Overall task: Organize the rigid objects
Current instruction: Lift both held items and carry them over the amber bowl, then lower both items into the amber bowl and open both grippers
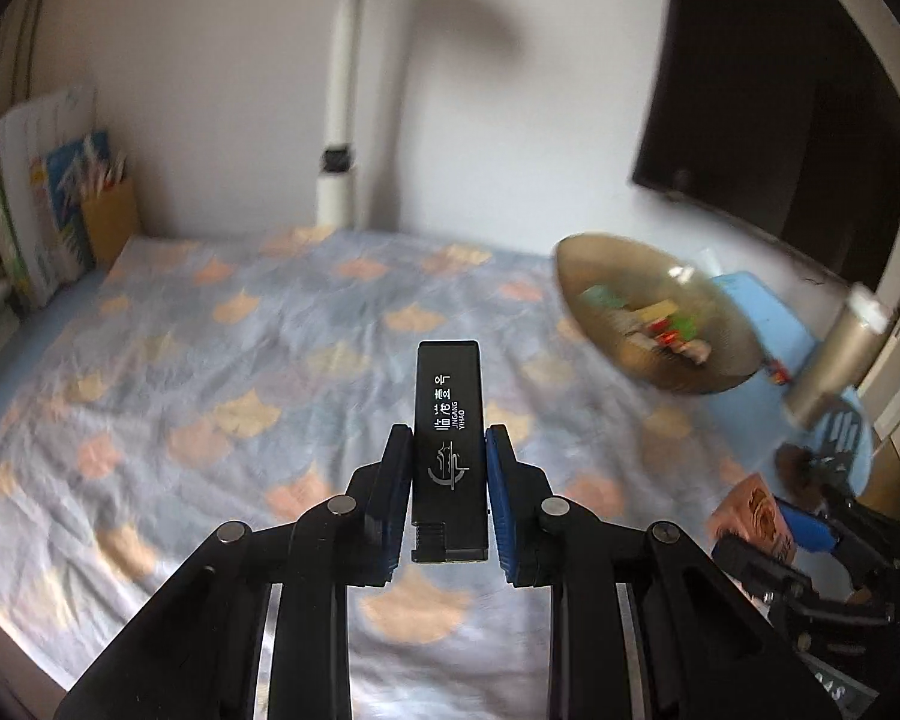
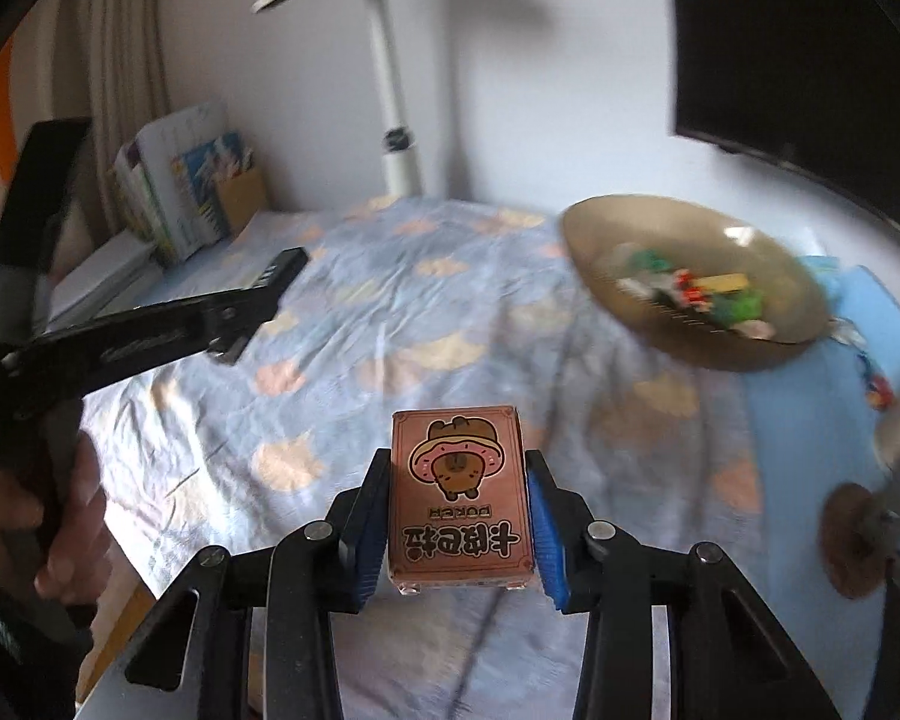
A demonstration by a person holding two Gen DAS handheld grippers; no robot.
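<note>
Pinching a black bar (image 1: 448, 450), left claw (image 1: 448, 498); right claw (image 2: 457, 516) pinching a card box (image 2: 459, 495).

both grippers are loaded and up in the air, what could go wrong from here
1. The left hand-held gripper pinches only the lower part of the black lighter-like case; a jolt may pivot it out.
2. The right hand-held gripper holds the card box by its narrow sides, so it could slip onto the patterned cloth.
3. The brown bowl already holds small pieces; a careless drop there may scatter them.
</note>
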